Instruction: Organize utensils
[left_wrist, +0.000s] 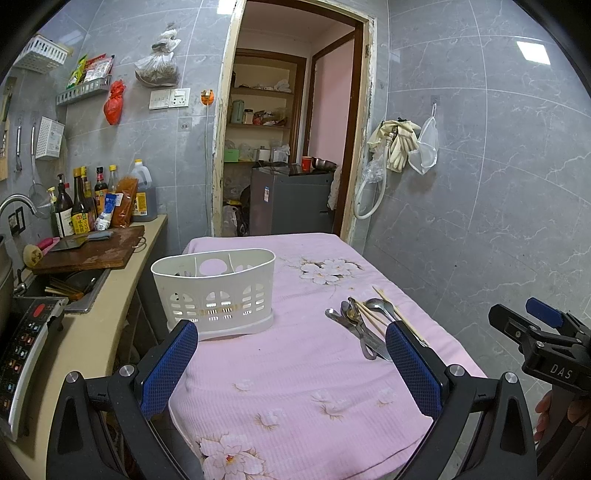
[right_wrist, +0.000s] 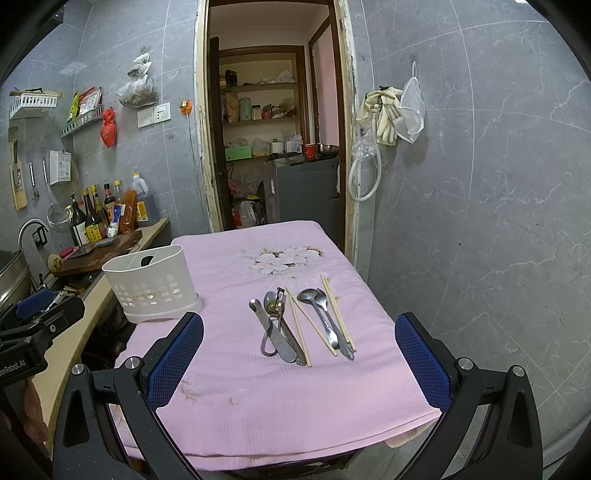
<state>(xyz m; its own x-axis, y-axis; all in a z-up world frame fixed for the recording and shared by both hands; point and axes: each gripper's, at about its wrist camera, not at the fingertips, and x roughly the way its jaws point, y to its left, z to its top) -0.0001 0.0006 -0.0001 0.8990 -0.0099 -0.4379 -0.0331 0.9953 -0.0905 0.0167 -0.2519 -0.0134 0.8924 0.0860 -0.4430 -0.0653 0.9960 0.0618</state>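
Pink-clothed table (right_wrist: 258, 387): utensils (right_wrist: 303, 325) lie ahead of gaping right tool (right_wrist: 299, 354).

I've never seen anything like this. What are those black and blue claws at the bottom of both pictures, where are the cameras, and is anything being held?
There is no robot here. A person holds a hand-operated claw in each hand, and each claw carries a wide-angle camera looking forward along its two fingers. One picture comes from the left gripper, the other from the right gripper. The blue parts are its finger pads.

Both look over a table with a pink flowered cloth. On it stand a white slotted utensil holder and, loose beside it, metal spoons, a few other metal utensils and wooden chopsticks.

Both claws are open and hold nothing; the utensils lie untouched. A kitchen counter runs along the left.
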